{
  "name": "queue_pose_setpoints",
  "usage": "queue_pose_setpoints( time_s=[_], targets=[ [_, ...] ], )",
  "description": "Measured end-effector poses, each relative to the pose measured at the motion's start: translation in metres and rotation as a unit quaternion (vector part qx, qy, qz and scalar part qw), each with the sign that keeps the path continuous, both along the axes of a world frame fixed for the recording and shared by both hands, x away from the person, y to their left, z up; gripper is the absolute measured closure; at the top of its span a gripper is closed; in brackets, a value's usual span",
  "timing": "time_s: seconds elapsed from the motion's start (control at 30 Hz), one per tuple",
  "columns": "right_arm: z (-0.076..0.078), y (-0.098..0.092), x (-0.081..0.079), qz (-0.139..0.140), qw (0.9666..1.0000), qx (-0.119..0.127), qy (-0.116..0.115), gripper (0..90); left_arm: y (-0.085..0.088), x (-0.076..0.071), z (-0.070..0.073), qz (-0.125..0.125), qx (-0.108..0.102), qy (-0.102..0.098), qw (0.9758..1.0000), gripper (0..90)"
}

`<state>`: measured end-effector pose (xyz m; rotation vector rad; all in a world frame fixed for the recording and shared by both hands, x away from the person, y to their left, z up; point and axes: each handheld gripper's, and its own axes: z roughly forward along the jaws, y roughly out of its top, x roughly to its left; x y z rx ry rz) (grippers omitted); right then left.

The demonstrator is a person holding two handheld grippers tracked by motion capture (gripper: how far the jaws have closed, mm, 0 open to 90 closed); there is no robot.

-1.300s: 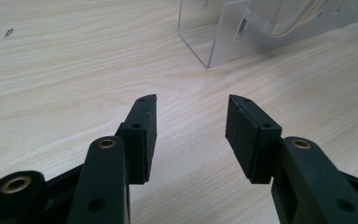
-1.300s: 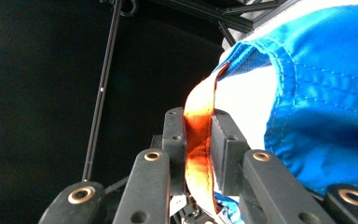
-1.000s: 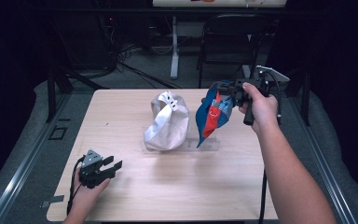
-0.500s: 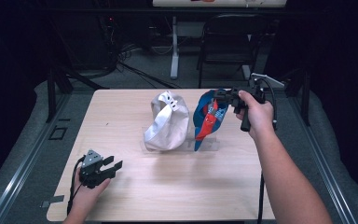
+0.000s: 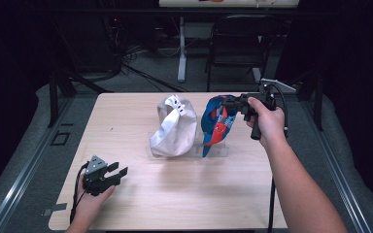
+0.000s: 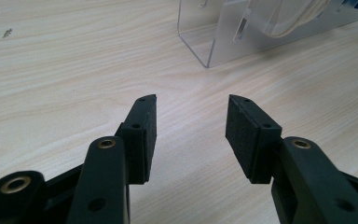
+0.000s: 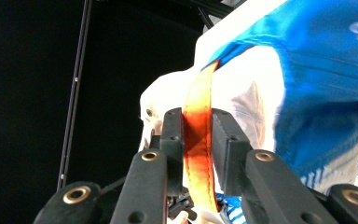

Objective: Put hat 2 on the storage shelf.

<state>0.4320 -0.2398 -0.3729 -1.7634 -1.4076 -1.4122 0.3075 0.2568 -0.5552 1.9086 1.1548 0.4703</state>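
Here the right gripper (image 5: 227, 103) has its jaws about the orange strap (image 7: 198, 140) of the blue cap (image 5: 217, 124); they have just been easing apart, the strap still between the pads. The left gripper (image 5: 118, 172) rests wide open and empty on the table (image 5: 184, 194). Two caps stand on the clear stand (image 6: 205, 37): one blue, one white cap (image 5: 175, 126). Since a second ago, the blue cap has come down beside the white one.

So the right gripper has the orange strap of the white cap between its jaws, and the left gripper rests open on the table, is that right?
Not quite: the orange strap between the right gripper jaws belongs to the blue cap, not the white cap, as the right gripper view shows. The left gripper does rest open on the table.
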Motion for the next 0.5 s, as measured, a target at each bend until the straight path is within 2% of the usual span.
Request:
queue_pose_setpoints(
  time_s=[0.17, 0.5],
  targets=[
    [0.001, -0.004, -0.002, -0.010, 0.9999, -0.002, -0.005, 72.0, 0.000, 0.000, 0.000, 0.000, 0.000, 0.000, 1.0000, 53.7],
    [0.005, -0.014, -0.009, -0.010, 0.9993, -0.033, -0.016, 63.3, 0.000, 0.000, 0.000, -0.001, 0.001, 0.002, 1.0000, 53.6]
  ],
)
